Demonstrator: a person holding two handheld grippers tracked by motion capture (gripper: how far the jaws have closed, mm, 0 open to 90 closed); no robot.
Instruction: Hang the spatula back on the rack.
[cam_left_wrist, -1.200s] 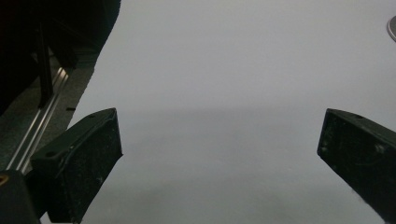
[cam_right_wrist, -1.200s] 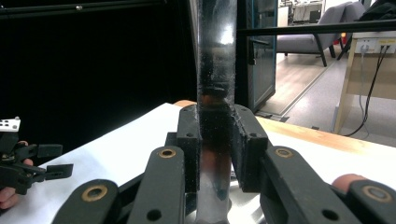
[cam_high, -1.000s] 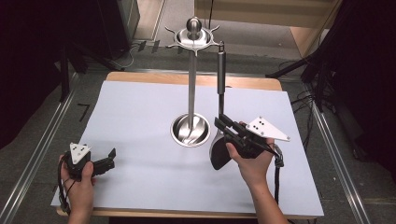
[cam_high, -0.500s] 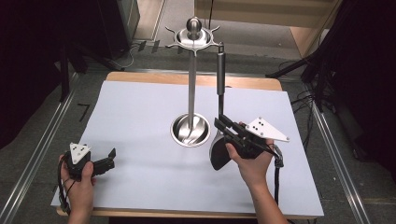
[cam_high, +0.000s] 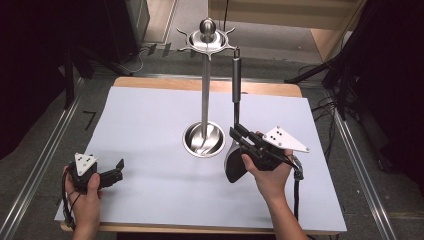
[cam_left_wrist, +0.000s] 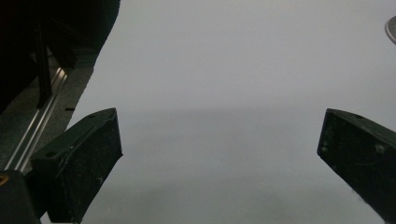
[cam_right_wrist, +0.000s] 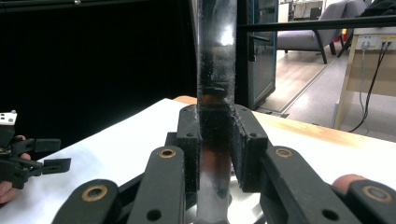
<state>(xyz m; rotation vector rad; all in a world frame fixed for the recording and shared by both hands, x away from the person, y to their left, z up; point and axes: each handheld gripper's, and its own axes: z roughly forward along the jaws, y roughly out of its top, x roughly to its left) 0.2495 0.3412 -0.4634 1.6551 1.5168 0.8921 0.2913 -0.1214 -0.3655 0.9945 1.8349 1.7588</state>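
Ladle (cam_high: 235, 150) with a black bowl and a long steel handle stands upright just to the right of the stand's round base (cam_high: 203, 140), its bowl low at the white table cover (cam_high: 150, 115) and its handle top near the hook ring (cam_high: 206, 42). I judge it stiff and rather light, but the polished handle looks slippery and top-heavy when held low, so I take it on the lower shaft just above the bowl. My right gripper (cam_high: 239, 136) is clamped on this shaft; in the right gripper view the jaws press the handle (cam_right_wrist: 215, 140) from both sides. My left gripper (cam_high: 118, 169) rests far to the left of the base, near the front edge, its jaws wide apart over bare cover, holding nothing
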